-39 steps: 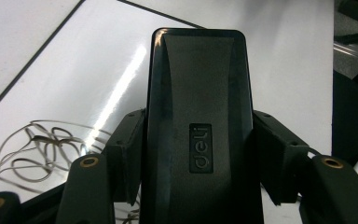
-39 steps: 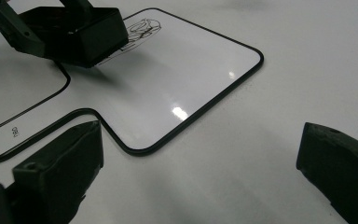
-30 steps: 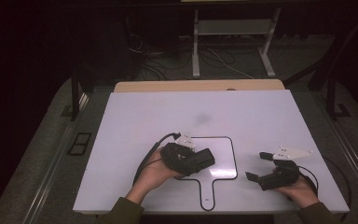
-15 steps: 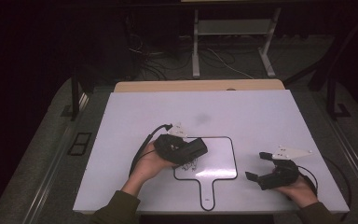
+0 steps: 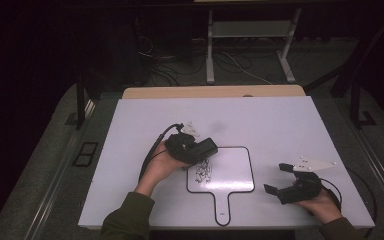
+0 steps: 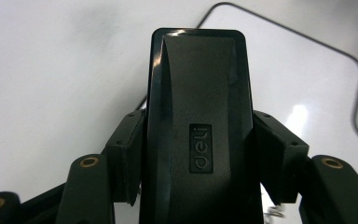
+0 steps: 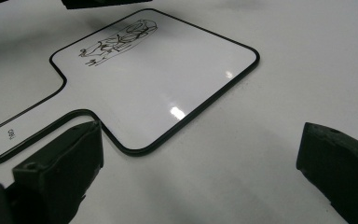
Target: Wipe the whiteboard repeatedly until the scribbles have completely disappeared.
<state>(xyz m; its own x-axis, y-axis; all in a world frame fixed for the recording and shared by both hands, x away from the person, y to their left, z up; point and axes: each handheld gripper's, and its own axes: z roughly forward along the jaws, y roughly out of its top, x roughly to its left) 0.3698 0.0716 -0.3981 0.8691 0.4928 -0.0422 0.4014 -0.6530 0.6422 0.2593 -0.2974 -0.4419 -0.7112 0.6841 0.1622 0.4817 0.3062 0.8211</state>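
Note:
A small handled whiteboard (image 5: 232,165) with a black rim lies flat on the white table (image 5: 265,120). Black scribbles (image 5: 203,171) mark its left part. My left gripper (image 5: 202,148) hovers at the board's upper left corner, shut on a black eraser (image 5: 207,146). In the left gripper view the eraser (image 6: 198,116) sits clamped between both jaws, its logo facing the camera. My right gripper (image 5: 277,178) rests to the right of the board, open with nothing between its jaws. The right gripper view shows the whiteboard (image 7: 168,84) and the scribbles (image 7: 116,39) ahead of the right gripper (image 7: 200,158).
The left gripper's black cable (image 5: 152,150) loops over the table to the left of the hand. A wooden strip (image 5: 215,92) borders the table's far edge. Beyond it are floor cables and a metal stand (image 5: 250,30) in the dark.
My left gripper has carried the eraser away from the person and slightly left, from over the scribbles to the board's upper left corner, so the scribbles are uncovered. The right gripper has stayed still.

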